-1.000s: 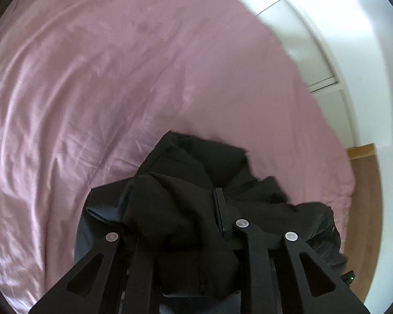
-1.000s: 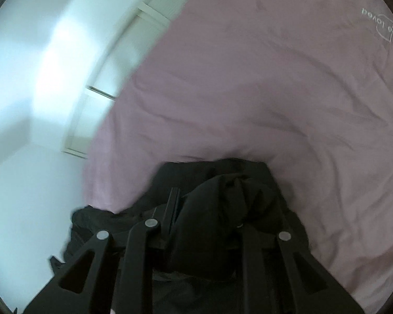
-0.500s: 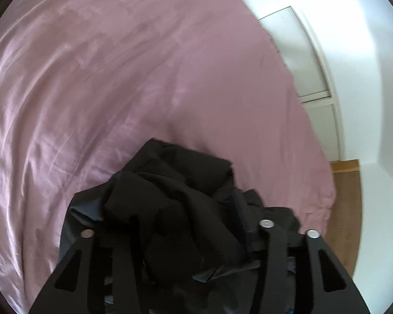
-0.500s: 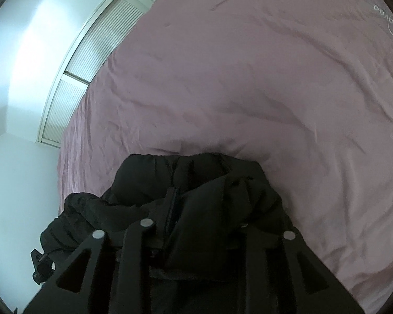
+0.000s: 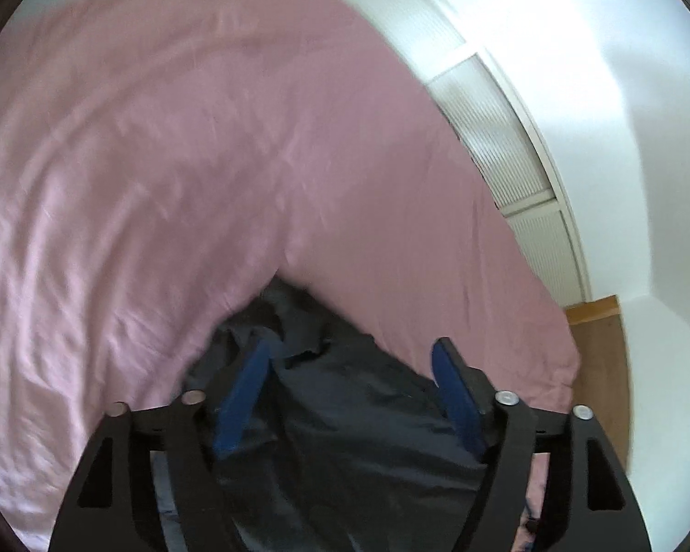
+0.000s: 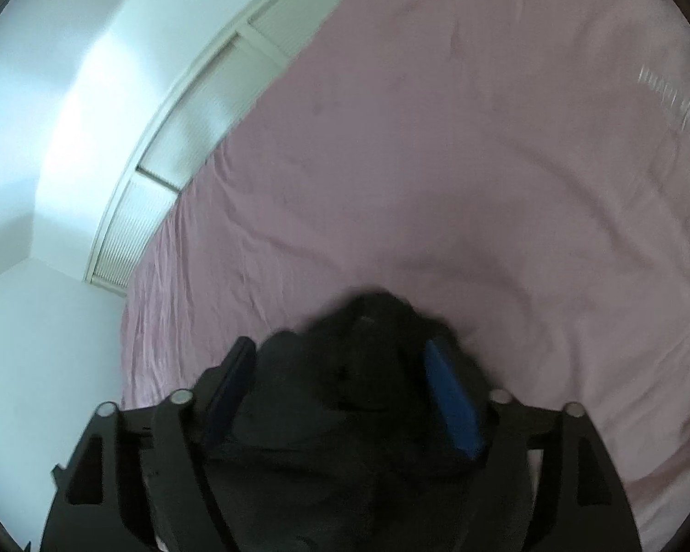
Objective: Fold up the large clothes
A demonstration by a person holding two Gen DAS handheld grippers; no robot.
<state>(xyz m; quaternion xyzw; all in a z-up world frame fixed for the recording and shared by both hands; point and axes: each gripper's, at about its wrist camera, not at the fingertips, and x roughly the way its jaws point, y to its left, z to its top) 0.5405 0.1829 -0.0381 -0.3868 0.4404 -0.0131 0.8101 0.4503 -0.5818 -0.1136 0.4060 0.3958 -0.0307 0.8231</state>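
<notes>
A crumpled black garment point(image 5: 345, 437) lies in a heap on the pink bed sheet point(image 5: 161, 161). My left gripper point(image 5: 354, 345) hovers over it with its jaws opening. The blue pads point(image 5: 455, 395) stand wide apart and the cloth lies below and between them, not pinched. In the right wrist view the same black garment point(image 6: 322, 414) bunches up between the fingers of my right gripper point(image 6: 340, 345). Its jaws are opening too, and the blue pad point(image 6: 451, 400) stands clear of the fabric. The picture is blurred by motion.
The pink sheet point(image 6: 483, 161) spreads wide beyond the garment, with white lettering point(image 6: 667, 92) at the far right. A ribbed white panel point(image 5: 506, 138) and a white wall run along the bed's side. Wooden floor point(image 5: 598, 368) shows past the bed's corner.
Both grippers were shut on bunches of the black garment and have opened wide and let go. Both have risen, and the garment now sits lower in both views.
</notes>
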